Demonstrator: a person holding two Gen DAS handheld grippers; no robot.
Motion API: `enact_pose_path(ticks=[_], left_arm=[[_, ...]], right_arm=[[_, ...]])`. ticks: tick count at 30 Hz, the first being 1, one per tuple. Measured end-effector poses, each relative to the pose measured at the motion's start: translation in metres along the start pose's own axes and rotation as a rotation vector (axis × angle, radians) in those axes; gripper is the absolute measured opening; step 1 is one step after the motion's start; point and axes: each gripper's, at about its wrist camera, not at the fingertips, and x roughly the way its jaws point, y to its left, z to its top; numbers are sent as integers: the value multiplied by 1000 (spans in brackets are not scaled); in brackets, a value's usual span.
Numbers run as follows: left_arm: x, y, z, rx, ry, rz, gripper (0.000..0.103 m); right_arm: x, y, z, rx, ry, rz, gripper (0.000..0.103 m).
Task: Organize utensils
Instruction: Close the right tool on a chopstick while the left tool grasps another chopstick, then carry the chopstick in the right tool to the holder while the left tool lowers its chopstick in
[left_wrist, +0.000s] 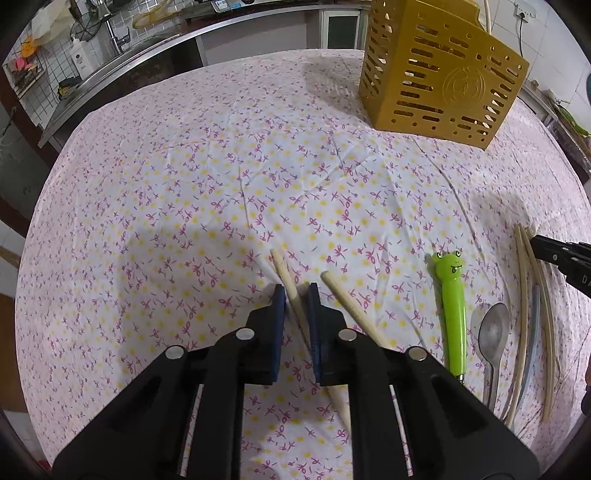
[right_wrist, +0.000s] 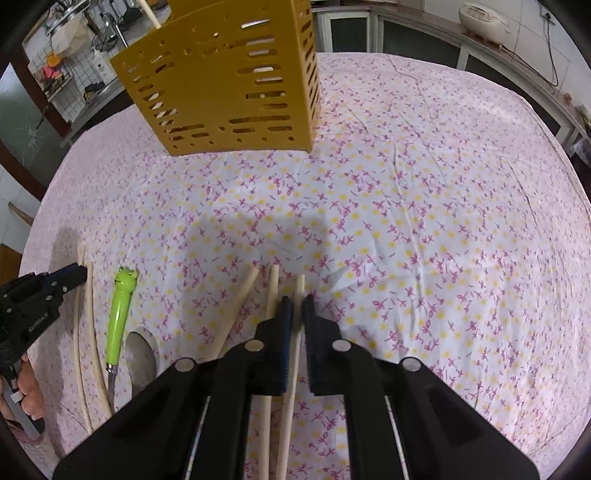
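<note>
A yellow slotted utensil holder (left_wrist: 439, 70) stands at the back of the table; it also shows in the right wrist view (right_wrist: 229, 85). My left gripper (left_wrist: 296, 291) is shut on a wooden chopstick (left_wrist: 286, 275); a second chopstick (left_wrist: 345, 299) lies just to its right. My right gripper (right_wrist: 298, 301) is shut on a wooden chopstick (right_wrist: 300, 286), with two more chopsticks (right_wrist: 240, 302) lying to its left. A green frog-handled utensil (left_wrist: 452, 306), a metal spoon (left_wrist: 493, 332) and several pale chopsticks (left_wrist: 522, 295) lie between the grippers.
The table wears a floral cloth (left_wrist: 221, 166). A kitchen counter with a sink (left_wrist: 92, 66) runs behind on the left. A rice cooker (right_wrist: 484, 18) sits on the counter at the back right.
</note>
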Motion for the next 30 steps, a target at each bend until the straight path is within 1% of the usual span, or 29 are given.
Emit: enact_pose_path(ticks=[4,9,15,17,18,24,26,30], left_arm=[[-5,6,-3,-11,-11,-16,5],[-16,14,-4,-42,-44,-54,5],[-33,23,-8,-75,-91,-106,5],[-40,26,-8,-83,-106,-118,5],[-43,24,-9,-84,-114,-117,3],[-57,29,-12,-86,-151,-129,3],[-61,31,-14,-86,-172,-148,3],[-72,33,-16,-92,-209,-160,3]], right_arm=[[-10,-4,-2,-7,-38,-13,6],[-34,-13,-2,11,-113,-6,6],[-52,-18,-6,15,-166,4,6],[-56,-20,-8,15,-174,6,6],[-55,-21,-8,15,-175,7,6],[-46,-20,-11,13,-169,15,6],[-45,-19,-13,10,-173,18,6],[-50,-17,-13,11,-189,22,6]])
